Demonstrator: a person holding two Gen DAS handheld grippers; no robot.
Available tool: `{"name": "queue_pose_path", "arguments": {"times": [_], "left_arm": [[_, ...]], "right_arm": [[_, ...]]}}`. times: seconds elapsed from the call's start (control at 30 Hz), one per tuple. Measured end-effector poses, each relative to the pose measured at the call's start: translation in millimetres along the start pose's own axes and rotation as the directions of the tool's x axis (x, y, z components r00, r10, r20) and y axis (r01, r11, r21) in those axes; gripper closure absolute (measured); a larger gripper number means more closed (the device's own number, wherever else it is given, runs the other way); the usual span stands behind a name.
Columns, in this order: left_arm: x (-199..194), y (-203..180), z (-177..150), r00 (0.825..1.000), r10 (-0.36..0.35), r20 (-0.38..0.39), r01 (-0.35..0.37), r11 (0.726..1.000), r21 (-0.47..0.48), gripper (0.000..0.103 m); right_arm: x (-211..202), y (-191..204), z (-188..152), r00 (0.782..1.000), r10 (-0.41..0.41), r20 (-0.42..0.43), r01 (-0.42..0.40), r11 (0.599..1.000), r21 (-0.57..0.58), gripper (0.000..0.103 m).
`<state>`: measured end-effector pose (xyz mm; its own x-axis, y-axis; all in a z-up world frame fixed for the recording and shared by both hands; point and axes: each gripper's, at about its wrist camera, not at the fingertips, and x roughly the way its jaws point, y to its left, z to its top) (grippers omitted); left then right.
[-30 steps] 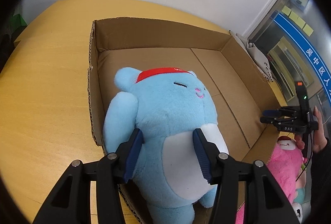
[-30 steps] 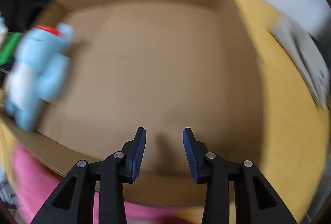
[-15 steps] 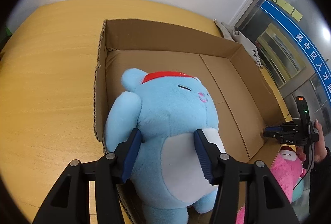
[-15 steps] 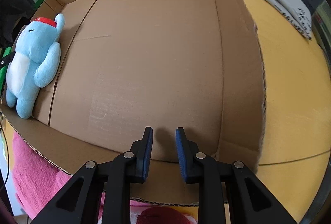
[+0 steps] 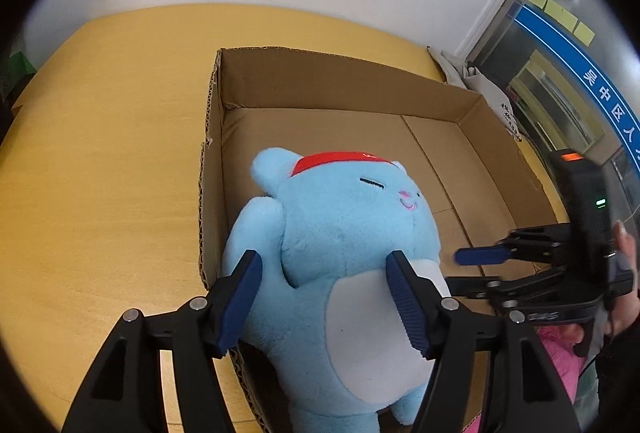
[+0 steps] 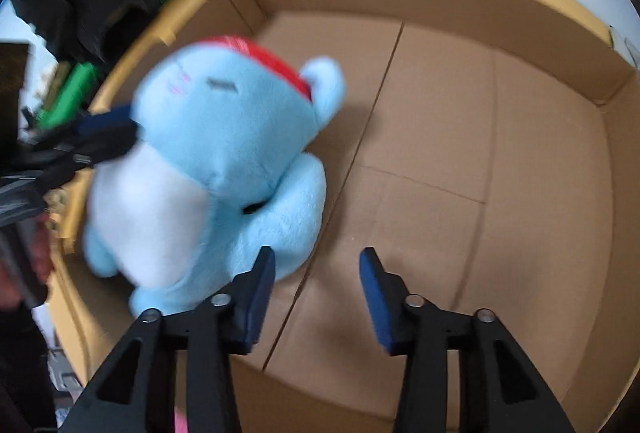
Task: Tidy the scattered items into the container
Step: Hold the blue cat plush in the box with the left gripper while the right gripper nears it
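Observation:
A blue plush toy with a red headband and white belly is held between the fingers of my left gripper, over the near left corner of the open cardboard box. It also shows in the right wrist view, blurred. My right gripper is open and empty above the box floor, just right of the plush. In the left wrist view the right gripper reaches in from the right.
A pink plush toy lies outside the box at its near right side. The box sits on a yellow wooden table. Folded cloth lies at the table's far right. Green items and dark clothing are at the left.
My right gripper has opened and swung left toward the blue plush. My left gripper has pulled back a little, still holding the plush over the box.

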<state>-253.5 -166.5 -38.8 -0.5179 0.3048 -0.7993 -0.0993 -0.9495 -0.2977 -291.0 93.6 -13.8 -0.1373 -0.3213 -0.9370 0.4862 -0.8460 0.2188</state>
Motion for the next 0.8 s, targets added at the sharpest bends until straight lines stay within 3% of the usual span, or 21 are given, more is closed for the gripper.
{"name": "queue_pose_path", "arguments": {"times": [0.07, 0.13, 0.27, 0.37, 0.4, 0.47, 0.5, 0.53, 0.67, 0.7, 0.8], "left_arm": [[3, -1, 1, 1.0, 0.008, 0.0, -0.008, 1.0, 0.014, 0.037], [6, -2, 3, 1.0, 0.011, 0.003, -0.012, 1.0, 0.018, 0.037], [6, -1, 1, 1.0, 0.003, 0.009, -0.003, 1.0, 0.019, 0.037], [3, -1, -2, 1.0, 0.009, 0.01, -0.009, 1.0, 0.018, 0.037], [3, -3, -2, 1.0, 0.013, 0.01, -0.013, 1.0, 0.02, 0.037], [0, -4, -4, 1.0, 0.02, 0.011, -0.02, 1.0, 0.019, 0.036], [-1, -4, -4, 1.0, 0.022, 0.011, -0.022, 1.0, 0.018, 0.036], [-1, -4, -4, 1.0, 0.024, 0.012, -0.024, 1.0, 0.017, 0.036], [0, -7, -4, 0.999, 0.036, 0.009, -0.036, 0.999, 0.018, 0.036], [0, -5, -4, 0.999, 0.037, 0.008, -0.037, 0.999, 0.017, 0.036], [1, -7, -4, 0.999, 0.037, 0.011, -0.037, 0.999, 0.015, 0.035]], "right_arm": [[6, 3, 1, 0.999, 0.031, 0.007, -0.031, 0.999, 0.025, 0.063], [4, 8, 2, 0.997, 0.076, 0.022, -0.077, 0.997, 0.026, 0.093], [-7, 27, 4, 0.996, 0.048, 0.077, -0.047, 0.999, -0.016, 0.101], [-5, 24, 9, 0.993, 0.083, 0.078, -0.086, 0.996, 0.03, 0.1], [-2, 22, 9, 0.994, 0.081, 0.07, -0.084, 0.996, 0.042, 0.095], [2, 16, 7, 0.997, 0.058, 0.059, -0.062, 0.996, 0.069, 0.074], [3, 10, 5, 0.997, 0.045, 0.058, -0.051, 0.995, 0.091, 0.055], [3, 6, 2, 0.998, 0.042, 0.055, -0.048, 0.993, 0.112, 0.046], [7, -1, 8, 0.992, 0.118, 0.052, -0.124, 0.981, 0.148, 0.047], [7, 2, 9, 0.989, 0.138, 0.052, -0.144, 0.978, 0.148, 0.052], [9, 8, 13, 0.99, 0.137, 0.028, -0.139, 0.981, 0.133, 0.058]]}}
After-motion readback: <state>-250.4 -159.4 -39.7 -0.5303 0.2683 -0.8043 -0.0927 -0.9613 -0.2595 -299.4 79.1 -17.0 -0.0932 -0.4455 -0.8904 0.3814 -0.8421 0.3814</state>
